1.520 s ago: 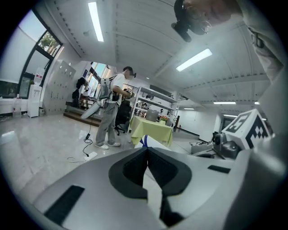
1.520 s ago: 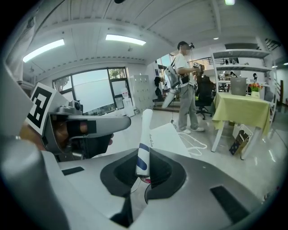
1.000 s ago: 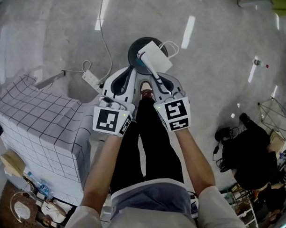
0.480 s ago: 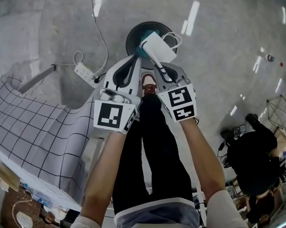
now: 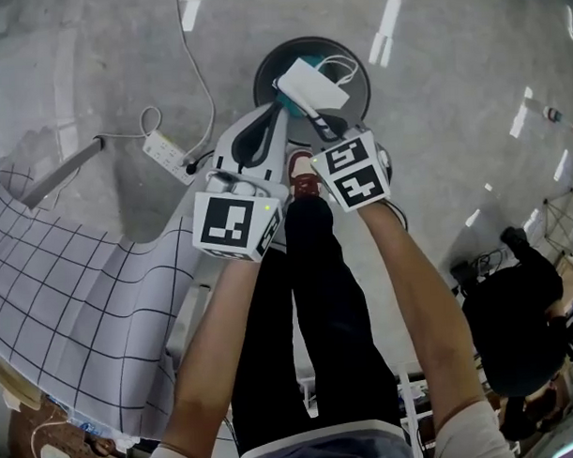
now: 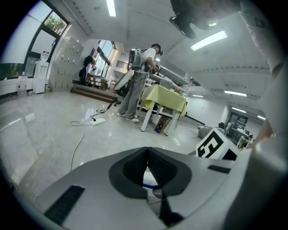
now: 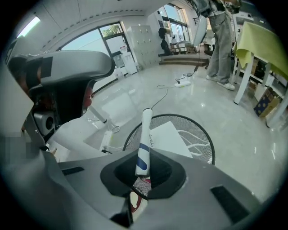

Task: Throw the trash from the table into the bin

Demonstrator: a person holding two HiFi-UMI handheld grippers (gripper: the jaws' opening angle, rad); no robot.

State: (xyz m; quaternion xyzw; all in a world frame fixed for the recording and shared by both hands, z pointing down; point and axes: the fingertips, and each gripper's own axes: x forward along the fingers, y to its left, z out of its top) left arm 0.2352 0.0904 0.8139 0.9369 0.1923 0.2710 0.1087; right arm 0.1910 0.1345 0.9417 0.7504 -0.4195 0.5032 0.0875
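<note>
A black wire-mesh bin (image 5: 342, 66) stands on the floor in front of the person's feet, with a white paper bag (image 5: 311, 83) lying in it. My right gripper (image 5: 318, 125) hangs over the bin's near rim, pointing steeply down. In the right gripper view my right gripper (image 7: 143, 170) is shut on a white tube with a blue band (image 7: 145, 134), which sticks out over the bin (image 7: 198, 134) and the bag (image 7: 168, 137). My left gripper (image 5: 267, 121) is beside it at the bin's left edge. In the left gripper view my left gripper (image 6: 147, 153) has its pads meeting.
A power strip (image 5: 169, 154) with its cable lies on the floor to the left. The table under a checked cloth (image 5: 73, 287) is at the lower left. A dark heap of bags (image 5: 514, 309) sits at the right. Another person (image 6: 139, 85) stands far off by a yellow-covered table (image 6: 164, 96).
Both grippers have sunk toward the bin, the right one tipping more steeply down with the tube still in it. The bag stays in the bin.
</note>
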